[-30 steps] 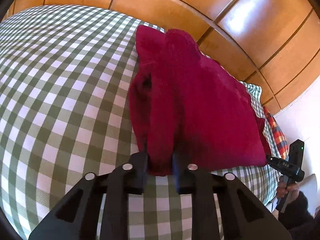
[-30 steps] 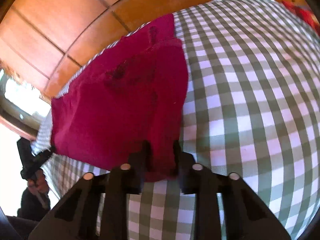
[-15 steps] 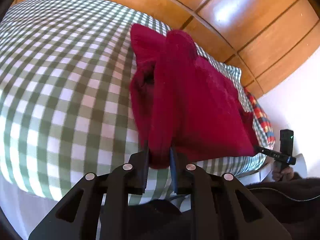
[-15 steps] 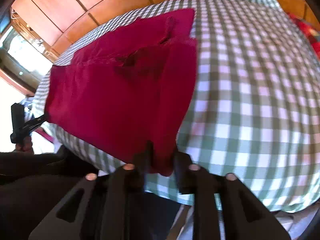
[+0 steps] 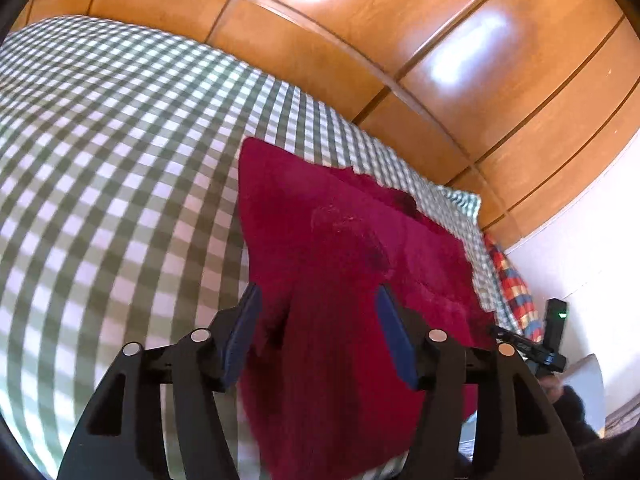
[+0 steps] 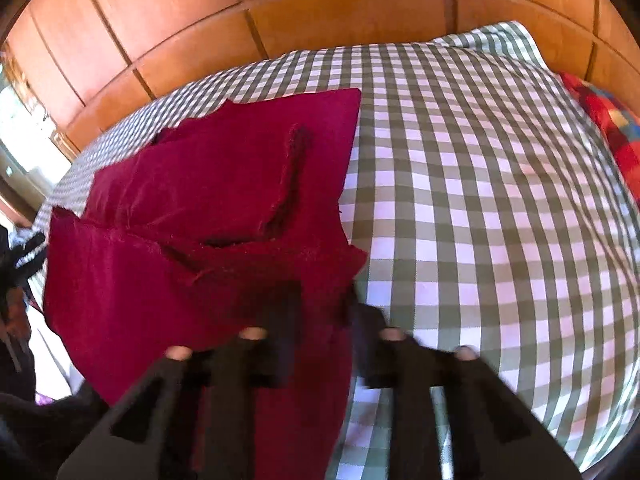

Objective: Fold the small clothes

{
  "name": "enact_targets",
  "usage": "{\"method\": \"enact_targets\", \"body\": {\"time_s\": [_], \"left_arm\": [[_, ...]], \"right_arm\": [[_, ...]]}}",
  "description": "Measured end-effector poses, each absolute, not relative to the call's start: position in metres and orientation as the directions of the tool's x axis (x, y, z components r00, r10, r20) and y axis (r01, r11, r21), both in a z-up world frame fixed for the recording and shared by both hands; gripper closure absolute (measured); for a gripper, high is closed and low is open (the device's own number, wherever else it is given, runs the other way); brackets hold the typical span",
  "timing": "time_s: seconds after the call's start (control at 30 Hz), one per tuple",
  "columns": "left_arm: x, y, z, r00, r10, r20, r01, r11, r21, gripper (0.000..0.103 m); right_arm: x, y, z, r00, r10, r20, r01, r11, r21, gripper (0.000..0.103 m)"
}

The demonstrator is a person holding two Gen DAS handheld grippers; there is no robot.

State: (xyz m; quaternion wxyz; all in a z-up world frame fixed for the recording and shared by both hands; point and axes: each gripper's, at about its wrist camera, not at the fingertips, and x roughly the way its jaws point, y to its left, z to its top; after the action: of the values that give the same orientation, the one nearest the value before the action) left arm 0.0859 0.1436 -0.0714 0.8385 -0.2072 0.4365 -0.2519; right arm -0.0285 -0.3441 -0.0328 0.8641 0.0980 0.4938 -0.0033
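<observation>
A dark red garment [image 5: 340, 220] lies in folded layers on the green-and-white checked bed cover [image 5: 120, 160], its near end hanging toward me. My left gripper [image 5: 317, 292] is at that near end. Its jaws are opening and stand wide apart, with a loose fold of the cloth between them. In the right wrist view the red garment [image 6: 220, 168] shows a raised seam and an overlapping top layer. My right gripper [image 6: 322, 292], blurred, has its jaws closing, and they pinch the garment's near right corner. The right gripper [image 5: 552, 336] also shows at the far right.
Orange wooden panels [image 5: 440, 40] rise behind the bed. A red, blue and yellow plaid cloth [image 6: 608, 128] lies at the bed's far side, beside a white wall [image 5: 580, 240]. Checked cover [image 6: 480, 200] stretches bare to the garment's right. A person's dark clothing [image 6: 40, 420] fills the lower left.
The left jaws, shut on the cloth before, now stand wide apart. Both views swung back from the bed's near edge toward the panels. The garment lies flatter, with a layer folded over.
</observation>
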Motion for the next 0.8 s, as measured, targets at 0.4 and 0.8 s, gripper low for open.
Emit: {"method": "enact_targets", "body": {"time_s": [0.4, 0.8], "left_arm": [[0.070, 0.145, -0.004, 0.621, -0.610, -0.492, 0.340, 0.776, -0.531, 0.095], [0.212, 0.112, -0.023, 0.592, -0.453, -0.666, 0.194, 0.883, -0.428, 0.095]], "right_arm": [[-0.023, -0.328, 0.050, 0.683, 0.111, -0.722, 0.013, 0.986, 0.165, 0.095], [0.126, -0.368, -0.005, 0.606, 0.058, -0.793, 0.165, 0.966, 0.197, 0.095]]}}
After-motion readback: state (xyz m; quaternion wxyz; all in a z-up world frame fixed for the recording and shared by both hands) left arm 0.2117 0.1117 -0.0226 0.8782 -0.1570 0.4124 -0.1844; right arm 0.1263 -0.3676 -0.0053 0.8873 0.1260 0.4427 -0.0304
